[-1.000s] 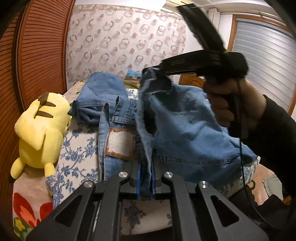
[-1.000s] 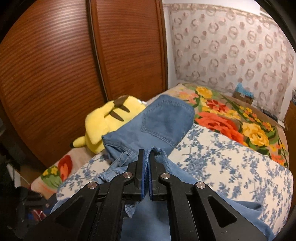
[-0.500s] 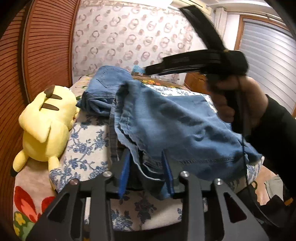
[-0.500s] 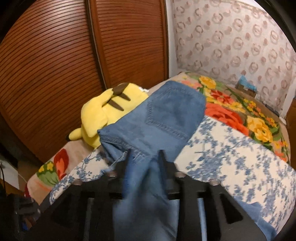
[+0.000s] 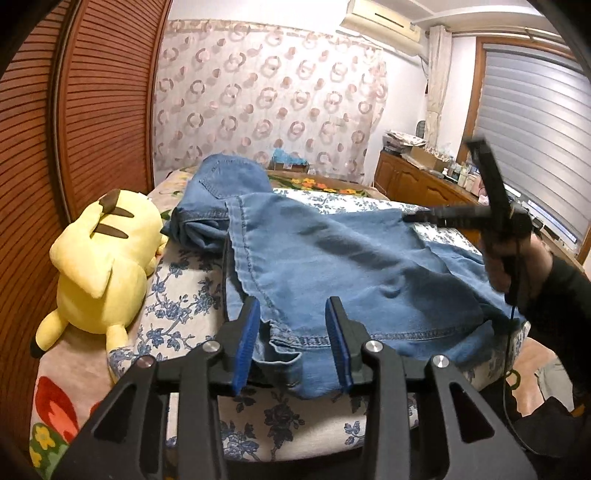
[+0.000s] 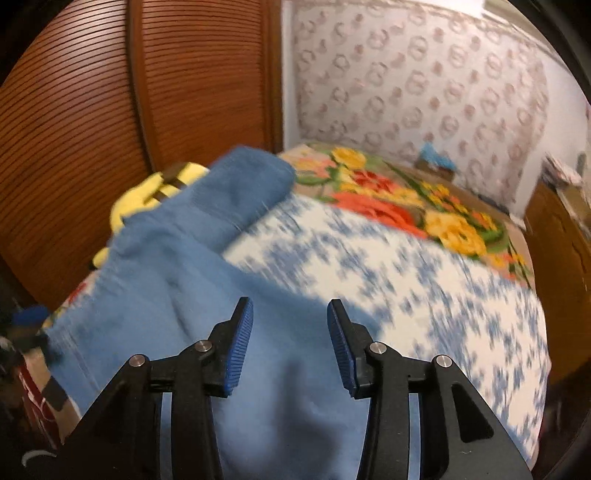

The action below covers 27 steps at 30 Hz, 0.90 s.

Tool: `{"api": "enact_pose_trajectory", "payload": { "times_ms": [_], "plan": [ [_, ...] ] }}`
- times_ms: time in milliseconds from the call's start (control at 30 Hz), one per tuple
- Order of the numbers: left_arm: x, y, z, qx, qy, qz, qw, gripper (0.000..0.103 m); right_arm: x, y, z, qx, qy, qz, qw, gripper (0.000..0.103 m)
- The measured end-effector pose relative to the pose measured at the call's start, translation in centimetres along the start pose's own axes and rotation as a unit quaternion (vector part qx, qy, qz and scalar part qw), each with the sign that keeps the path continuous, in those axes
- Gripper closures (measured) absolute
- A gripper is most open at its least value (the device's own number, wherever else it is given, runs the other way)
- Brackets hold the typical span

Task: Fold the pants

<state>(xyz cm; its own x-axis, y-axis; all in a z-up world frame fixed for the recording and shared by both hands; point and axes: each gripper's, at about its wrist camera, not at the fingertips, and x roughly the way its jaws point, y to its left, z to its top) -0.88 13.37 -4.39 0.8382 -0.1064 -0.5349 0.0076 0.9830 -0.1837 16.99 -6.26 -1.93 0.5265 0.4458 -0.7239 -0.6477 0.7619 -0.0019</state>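
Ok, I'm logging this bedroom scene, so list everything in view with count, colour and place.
jeans: one, blue denim, spread over the bed.
Pikachu plush: one, yellow, bed's left edge beside the jeans.
blue-floral quilt: one, white and blue, under the jeans.
flowered blanket: one, red and yellow, far end of the bed.
louvred doors: brown, left wall.
curtain: one, pink circle pattern, behind the bed.
air conditioner: one, white, top wall.
left tongs: open, over the jeans hem.
right tongs: open, above the jeans.

The left hand-held gripper (image 5: 291, 325) stands with jaws spread above the hem of the blue denim pants (image 5: 343, 258), lying doubled over on the floral bed (image 5: 184, 295). A yellow Pikachu plush (image 5: 103, 262) lies beside them; the right hand-held gripper (image 5: 413, 217) touches the pants' far edge.
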Motion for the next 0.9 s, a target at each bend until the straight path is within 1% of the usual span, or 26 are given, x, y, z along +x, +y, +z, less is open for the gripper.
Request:
{"api": "enact_pose_trajectory", "payload": {
  "times_ms": [100, 267, 367, 500, 633, 767, 833, 900],
  "plan": [
    [0.4, -0.4, -0.2, 0.011, 0.009, 0.001, 0.9999, 0.067, 0.7, -1.9, -2.8, 0.023, 0.013, -0.007, 1.000, 0.061],
    [2.3, -0.3, -1.5, 0.011, 0.046, 0.017, 0.9988, 0.067, 1.4, -3.6, -5.9, 0.050, 0.023, -0.005, 0.999, 0.061],
    [3.2, 0.0, -2.1, 0.008, 0.061, 0.024, 0.9978, 0.067, 2.1, -3.5, -6.5, 0.051, 0.024, -0.008, 0.998, 0.061],
    [3.5, -0.3, -2.5, 0.015, 0.068, 0.019, 0.9974, 0.067, 2.8, -3.0, -7.2, 0.041, 0.027, -0.021, 0.999, 0.060],
    [4.3, -0.3, -2.5, 0.016, 0.076, 0.022, 0.9967, 0.067, 2.8, -3.0, -7.3, 0.043, 0.026, -0.035, 0.998, 0.053],
    [4.7, -0.2, -2.0, 0.010, 0.073, 0.019, 0.9971, 0.068, 3.0, -2.9, -7.3, 0.042, 0.028, -0.038, 0.998, 0.052],
    [4.6, -0.6, -1.8, 0.016, 0.064, 0.021, 0.9976, 0.080, 2.9, -3.1, -7.4, 0.047, 0.027, -0.035, 0.998, 0.051],
    [4.4, -0.7, -1.6, 0.020, 0.059, 0.022, 0.9978, 0.096, 2.7, -3.2, -7.5, 0.049, 0.021, -0.038, 0.998, 0.050]
  ]
}}
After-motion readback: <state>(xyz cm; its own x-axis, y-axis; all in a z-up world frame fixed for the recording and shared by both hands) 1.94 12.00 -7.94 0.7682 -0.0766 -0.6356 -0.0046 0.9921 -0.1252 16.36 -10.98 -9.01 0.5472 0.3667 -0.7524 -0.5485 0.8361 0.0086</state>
